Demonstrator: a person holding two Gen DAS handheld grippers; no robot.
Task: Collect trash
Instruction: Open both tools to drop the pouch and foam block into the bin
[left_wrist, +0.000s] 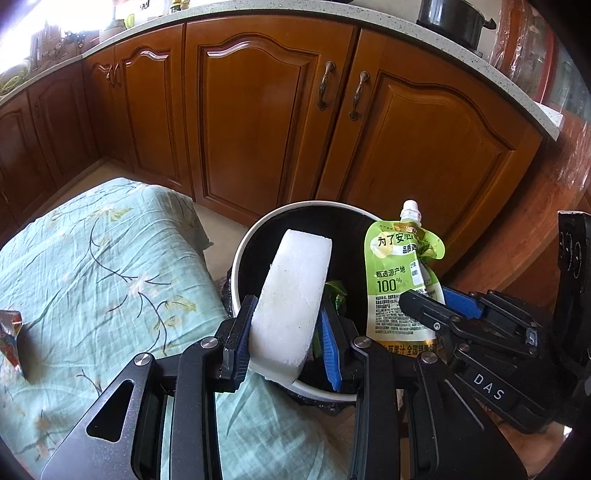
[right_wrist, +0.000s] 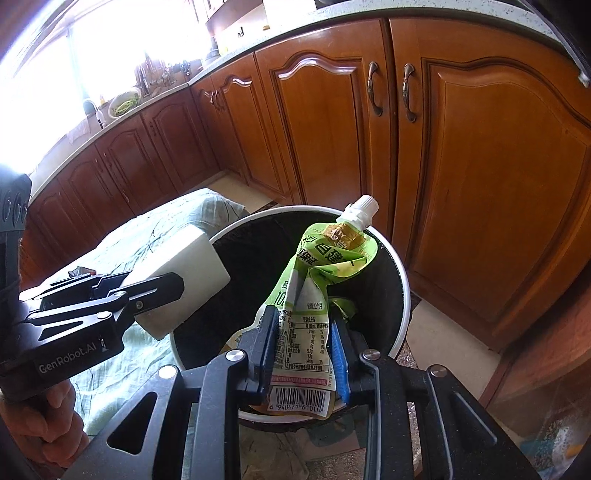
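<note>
Now my left gripper (left_wrist: 286, 325) clamps the white foam block (left_wrist: 291, 295) over the near-left rim of the trash bin (right_wrist: 404, 306), and my right gripper (right_wrist: 304, 350) pinches the green drink pouch (right_wrist: 317, 280) above its dark opening.

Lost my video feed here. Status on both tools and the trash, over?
Left tool shut on white block. Right tool shut on green pouch. Both over open bin. Nothing in the way; one wrapper left on cloth.
</note>
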